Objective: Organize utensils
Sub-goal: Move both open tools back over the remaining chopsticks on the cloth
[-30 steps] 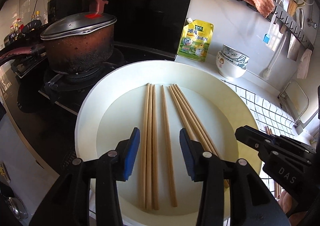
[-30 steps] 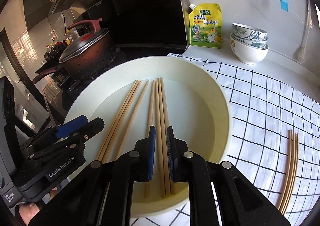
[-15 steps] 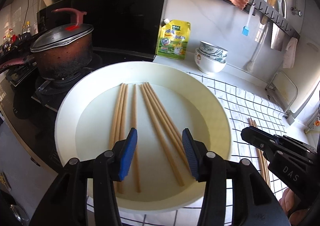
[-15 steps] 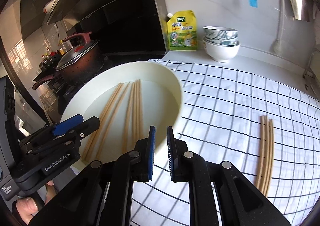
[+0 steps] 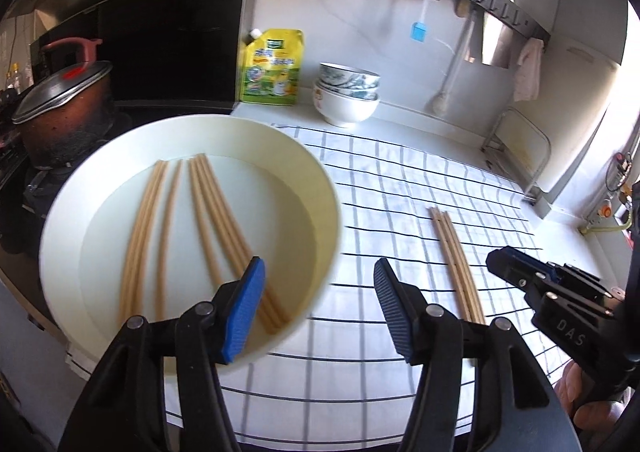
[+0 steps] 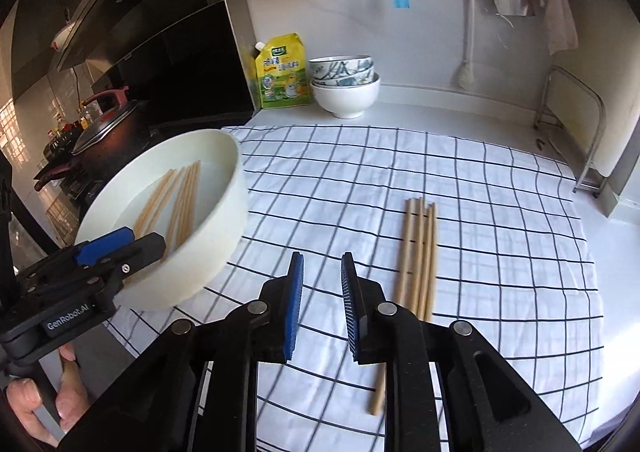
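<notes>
Left gripper (image 5: 320, 308) spread wide, nothing between the blue pads (image 5: 244, 312), poised over the near right rim of the white basin (image 5: 320, 188). Right gripper (image 6: 322, 306) parted by a narrow gap, empty, above the checked cloth (image 6: 500, 212).

In the basin at left, loose chopsticks (image 5: 224, 220) lying flat, long axes running near to far and fanning slightly. On the cloth to the right, a second bundle of chopsticks (image 6: 420, 252), side by side, likewise near to far, just right of the right gripper.

From the right wrist, basin seen obliquely with its outer wall visible; from the left wrist, looked down into, its floor plain. Beyond: stacked bowls (image 6: 345, 88), yellow pouch (image 6: 282, 72), dark pot (image 5: 64, 112) far left.
</notes>
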{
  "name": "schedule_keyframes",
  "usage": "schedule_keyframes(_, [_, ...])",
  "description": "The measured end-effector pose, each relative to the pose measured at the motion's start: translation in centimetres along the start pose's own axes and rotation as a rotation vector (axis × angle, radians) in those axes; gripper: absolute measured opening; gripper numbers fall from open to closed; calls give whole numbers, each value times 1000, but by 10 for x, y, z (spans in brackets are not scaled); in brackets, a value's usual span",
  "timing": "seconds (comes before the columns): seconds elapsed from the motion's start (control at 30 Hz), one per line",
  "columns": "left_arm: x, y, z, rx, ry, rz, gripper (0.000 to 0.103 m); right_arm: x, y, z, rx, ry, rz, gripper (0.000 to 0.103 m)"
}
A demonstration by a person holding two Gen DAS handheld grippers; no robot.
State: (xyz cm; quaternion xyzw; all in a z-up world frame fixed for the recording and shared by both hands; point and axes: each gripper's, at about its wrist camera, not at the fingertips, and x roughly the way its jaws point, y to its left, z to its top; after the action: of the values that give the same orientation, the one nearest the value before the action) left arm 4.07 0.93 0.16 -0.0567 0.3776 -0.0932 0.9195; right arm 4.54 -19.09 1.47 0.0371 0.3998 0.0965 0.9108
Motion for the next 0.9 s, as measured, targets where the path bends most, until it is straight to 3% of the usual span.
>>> schedule_keyframes(0.33, [15,-56,-12,59,21,-51,72,-2,-64,-28,55,44,-91,29])
schedule_keyframes(0.47, [28,-71,-18,79,46,-40,83,3,-78,-35,61,59,-98,42])
schedule_keyframes(0.53, [33,-75,-20,82,56,-32,88,7,-83,-37,66,67,-94,43])
schedule_keyframes(0.9, [65,-85,-23,73,100,-22,93,40,-98,-36,87,120,-86,53])
